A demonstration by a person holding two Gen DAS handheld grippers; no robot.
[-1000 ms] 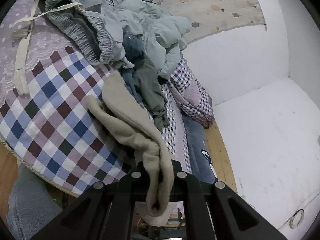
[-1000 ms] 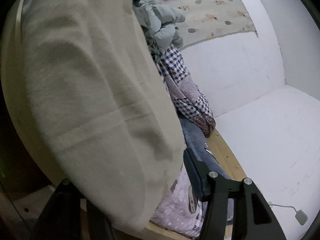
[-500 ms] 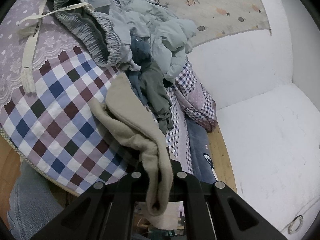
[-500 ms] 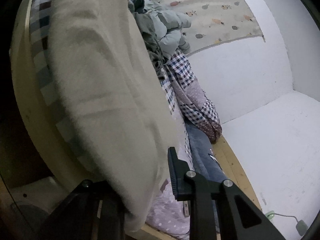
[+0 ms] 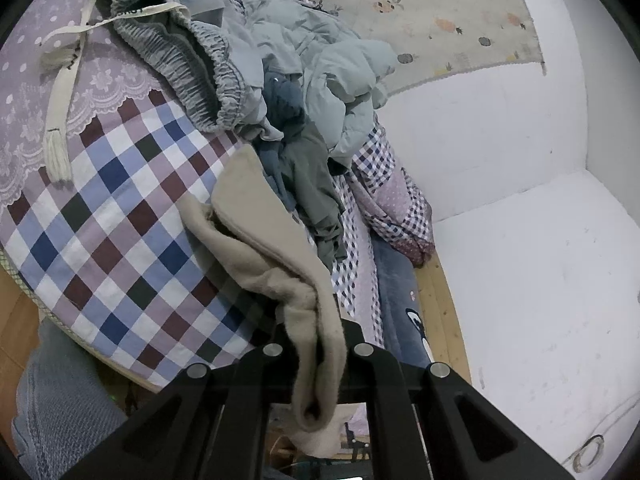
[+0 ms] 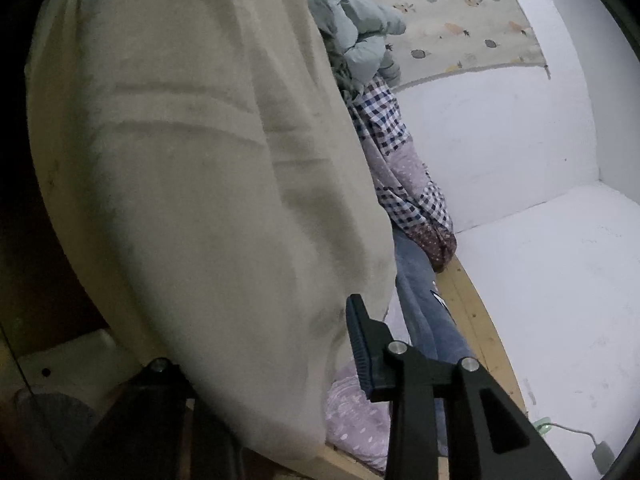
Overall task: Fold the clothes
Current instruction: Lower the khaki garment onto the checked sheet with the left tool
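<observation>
My left gripper (image 5: 316,340) is shut on one end of a beige fleece garment (image 5: 256,232). From there the garment runs up and left across the checked quilt (image 5: 108,208) to the edge of the clothes pile. In the right wrist view the same beige garment (image 6: 192,184) hangs close to the lens and fills the left and middle. My right gripper (image 6: 260,336) has its jaws well apart with that cloth in the gap. Its right ribbed pad (image 6: 360,344) is mostly bare, touched by cloth only near the tip. The left finger is largely covered.
The pile holds grey drawstring trousers (image 5: 188,60), a pale teal padded jacket (image 5: 340,72) and dark garments (image 5: 308,168). The quilt hangs over the bed's right edge above a wooden rail (image 5: 440,312). White mat (image 5: 540,280) lies to the right; a fruit-print rug (image 5: 440,12) lies behind.
The left gripper keeps its hold and has edged forward over the quilt. The right jaws stand closer together than a second ago, and the hanging cloth has shifted across that view.
</observation>
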